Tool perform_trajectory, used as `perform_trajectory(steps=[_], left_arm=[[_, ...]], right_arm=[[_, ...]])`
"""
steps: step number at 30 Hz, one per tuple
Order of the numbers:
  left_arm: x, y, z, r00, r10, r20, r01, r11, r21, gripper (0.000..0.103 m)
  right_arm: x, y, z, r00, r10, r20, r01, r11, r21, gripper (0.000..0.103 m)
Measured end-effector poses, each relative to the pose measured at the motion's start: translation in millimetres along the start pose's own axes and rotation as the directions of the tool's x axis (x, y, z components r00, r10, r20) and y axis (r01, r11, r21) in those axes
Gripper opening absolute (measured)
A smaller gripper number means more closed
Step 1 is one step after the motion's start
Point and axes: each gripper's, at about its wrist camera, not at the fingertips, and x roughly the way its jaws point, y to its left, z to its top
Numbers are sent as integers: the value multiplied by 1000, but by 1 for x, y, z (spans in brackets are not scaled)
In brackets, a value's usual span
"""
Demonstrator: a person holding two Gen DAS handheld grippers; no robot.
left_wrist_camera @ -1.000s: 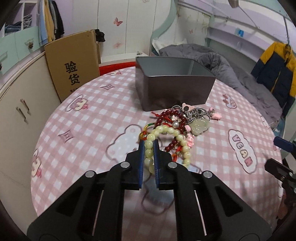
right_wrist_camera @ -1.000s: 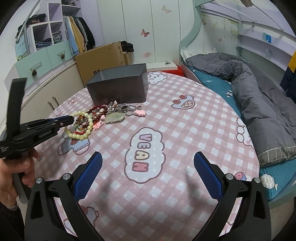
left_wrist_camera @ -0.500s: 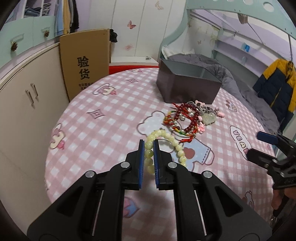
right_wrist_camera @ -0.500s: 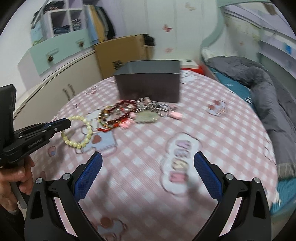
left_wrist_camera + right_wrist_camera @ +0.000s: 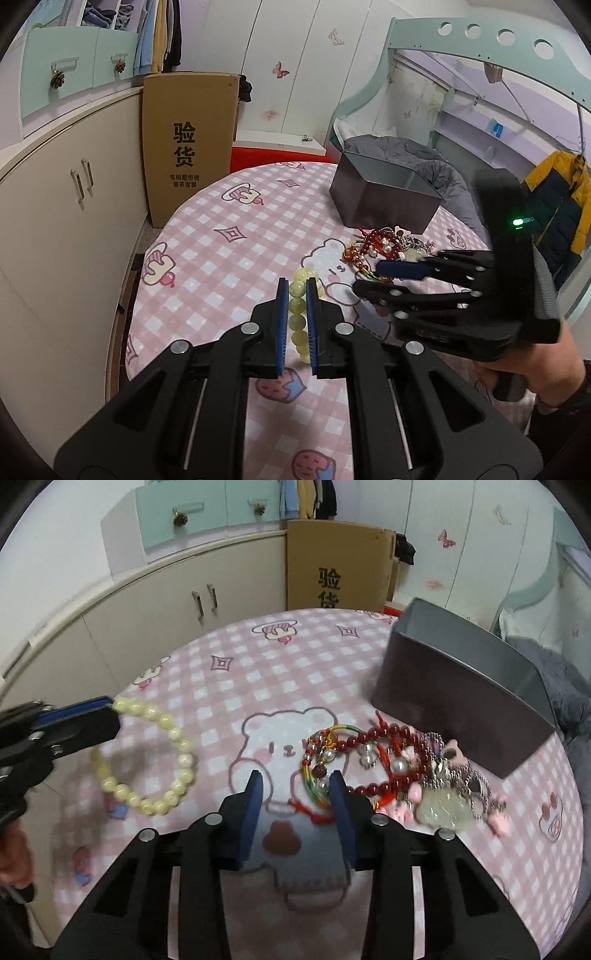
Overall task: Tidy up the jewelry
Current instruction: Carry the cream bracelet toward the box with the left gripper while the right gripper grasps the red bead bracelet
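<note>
My left gripper (image 5: 296, 291) is shut on a pale yellow bead bracelet (image 5: 298, 317) and holds it above the pink checked tablecloth (image 5: 229, 266); the bracelet hangs as a loop in the right wrist view (image 5: 162, 760). A tangled jewelry pile (image 5: 399, 771) of red beads, coloured cord, silver chain and a pale jade pendant lies before the dark grey box (image 5: 461, 694). My right gripper (image 5: 295, 786) is open, its jaws narrowed, low over the pile's left edge by the rainbow cord (image 5: 314, 786).
The grey box (image 5: 384, 195) stands open-topped at the far side of the round table. A cardboard carton (image 5: 188, 147) leans on the cream cabinets (image 5: 62, 221) to the left. A bed with a grey quilt (image 5: 554, 672) lies behind the box.
My left gripper has pulled the yellow bracelet left and up, clear of the pile. My right gripper has swung over to the pile and its jaws have narrowed.
</note>
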Motion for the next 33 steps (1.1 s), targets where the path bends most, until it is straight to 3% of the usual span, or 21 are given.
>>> perform_trajectory(steps=[3, 10, 13, 17, 19, 20, 25, 28, 33], left_arm=[[0, 0, -2, 1000, -5, -3, 5, 1000, -1, 9], [-5, -2, -1, 1000, -10, 8, 10, 1000, 0, 9], [-9, -8, 1, 1000, -14, 20, 13, 1000, 10, 9], [-16, -14, 7, 999, -15, 37, 14, 1000, 25, 9], [-19, -17, 9, 999, -17, 42, 16, 999, 33, 9], [-19, -19, 9, 999, -18, 43, 17, 999, 36, 9], [-21, -25, 7, 999, -26, 41, 24, 999, 47, 9], [-21, -27, 6, 999, -25, 36, 23, 998, 50, 9], [-22, -26, 6, 999, -20, 35, 18, 999, 48, 9]], right_arm=[[2, 0, 1, 1000, -14, -7, 14, 1000, -15, 3], [-36, -25, -9, 992, 103, 77, -109, 990, 86, 2], [-58, -44, -11, 972, 187, 139, -208, 965, 160, 2], [-87, -69, -9, 926, 293, 239, -347, 908, 232, 1], [-96, -74, -6, 912, 314, 262, -377, 894, 242, 1], [-97, -74, -5, 913, 313, 261, -376, 895, 240, 1], [-89, -64, -16, 956, 251, 152, -280, 937, 211, 7], [-83, -60, -33, 964, 235, 123, -257, 942, 216, 21], [-79, -19, -48, 958, 280, 55, -284, 955, 84, 22]])
